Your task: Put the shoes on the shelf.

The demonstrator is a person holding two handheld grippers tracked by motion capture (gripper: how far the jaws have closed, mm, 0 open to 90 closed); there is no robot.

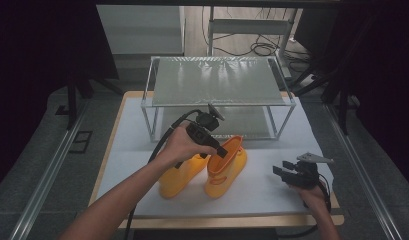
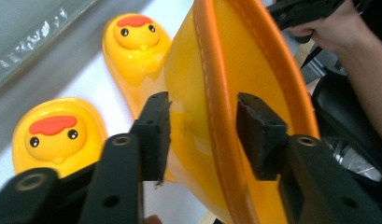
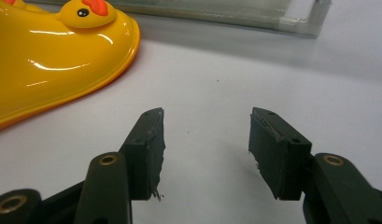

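Two glossy yellow rubber boots with duck faces on their toes stand side by side on the white table: a left boot [image 1: 179, 175] and a right boot [image 1: 227, 172]. My left gripper [image 1: 223, 151] reaches down over the right boot's top. In the left gripper view its jaws [image 2: 202, 135] straddle the orange rim [image 2: 254, 70], one pad outside the shaft and one inside, with a gap still showing. Both duck toes [image 2: 135, 32] [image 2: 53, 133] lie beyond. My right gripper [image 1: 279, 169] rests low at the table's right, open [image 3: 206, 144] over bare table, with a boot [image 3: 53, 60] off to its left.
A two-level metal rack [image 1: 219, 80] with a shiny mesh top stands at the back of the table [image 1: 272, 195]. Grey floor and rails flank the table. Cables lie on the floor behind the rack.
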